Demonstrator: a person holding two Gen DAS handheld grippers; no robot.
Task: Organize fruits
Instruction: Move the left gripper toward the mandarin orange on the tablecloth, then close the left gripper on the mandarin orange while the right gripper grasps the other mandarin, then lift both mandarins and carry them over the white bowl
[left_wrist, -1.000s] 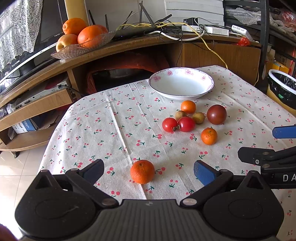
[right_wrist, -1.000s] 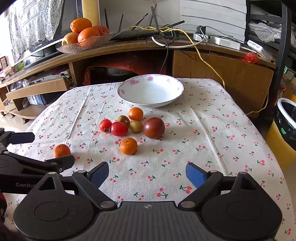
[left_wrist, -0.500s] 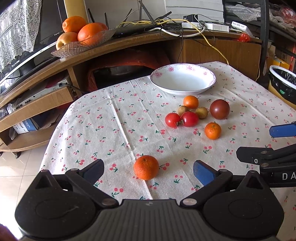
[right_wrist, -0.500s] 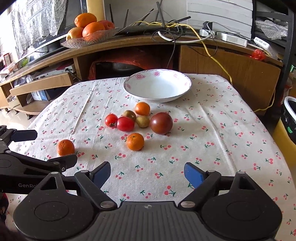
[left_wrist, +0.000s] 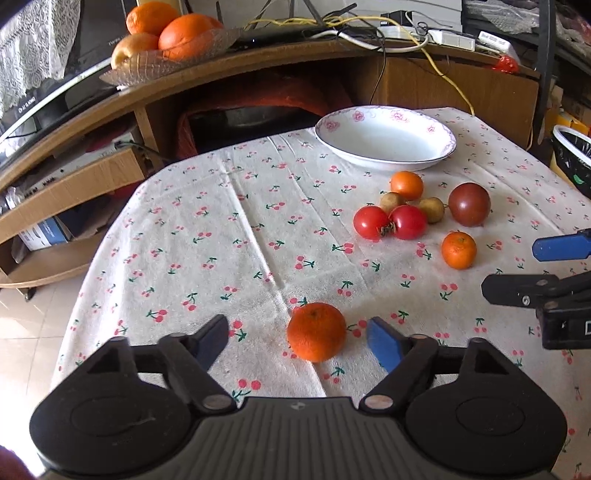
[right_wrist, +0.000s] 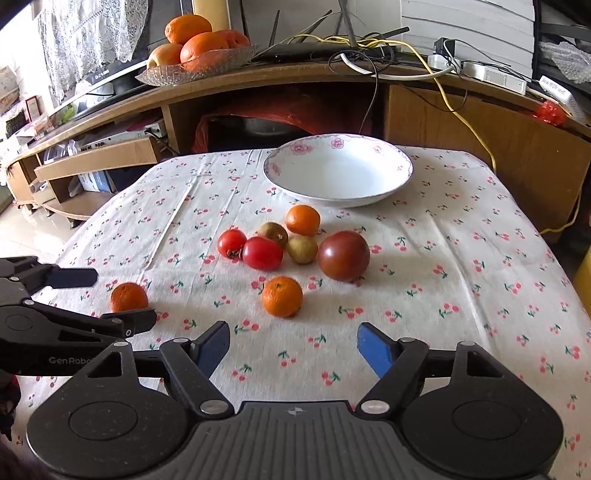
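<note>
A lone tangerine (left_wrist: 316, 331) (right_wrist: 128, 297) lies on the cherry-print cloth between the tips of my open left gripper (left_wrist: 301, 338) (right_wrist: 110, 295), untouched. Farther right sits a cluster: two red tomatoes (left_wrist: 389, 222) (right_wrist: 251, 249), two small brown fruits (left_wrist: 430, 209) (right_wrist: 302, 249), a dark tomato (left_wrist: 469, 204) (right_wrist: 343, 255) and two more tangerines (left_wrist: 458, 249) (right_wrist: 282, 296). An empty white bowl (left_wrist: 384, 138) (right_wrist: 338, 170) stands behind them. My right gripper (right_wrist: 293, 345) (left_wrist: 532, 267) hovers open in front of the cluster, holding nothing.
A curved wooden shelf unit (left_wrist: 258, 62) rises behind the table, carrying a glass dish of oranges (left_wrist: 170, 40) (right_wrist: 195, 48) and tangled cables (right_wrist: 369, 51). A bin with a black liner (left_wrist: 574, 158) stands at the right. The table edge drops to tiled floor (left_wrist: 29, 332) on the left.
Both grippers have advanced toward the fruit. The lone tangerine now sits between the left fingertips instead of ahead of them. Nothing on the table has moved.
</note>
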